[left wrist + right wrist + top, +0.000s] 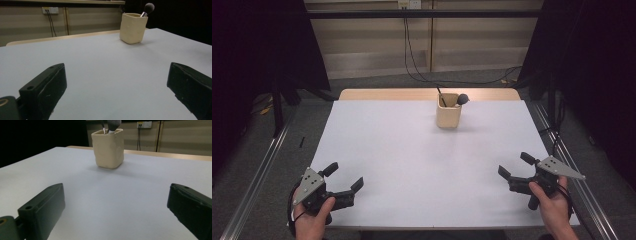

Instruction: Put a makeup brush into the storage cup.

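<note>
Cup (448, 114) sits toward the far edge of the table (412, 165) in the high view, a bit right of centre, upright, w/ a brush (462, 98) and a thin dark stick (441, 94) poking out the top; brush head leans to the right over the rim, stick leans left. Both grippers wait at the near edge, well apart from the cup: left gripper (344, 176) at the near-left corner, right gripper (513, 165) at the near-right, each w/ jaws spread wide and nothing between them. Cup lies forward and inward from both; right one looks somewhat nearer, judging by the cup's offset to that side. Left gripper view: cup (132, 28) far ahead and right of centre, brush (148, 8) slanting up and to the right out of it, long axis near upright w/ head on top; jaws wide apart at the bottom, bare table between. Right gripper view: cup (108, 148) ahead, left of centre, closer-looking than from the left; brush (113, 123) head cut off by the top edge, a second handle (103, 128) beside it, prob. the stick. Jaws wide open here too, holding nothing. Next move prob. a reach forward to the brush from above, since handles stand up out of the cup; can't tell if anything else is inside.
</note>
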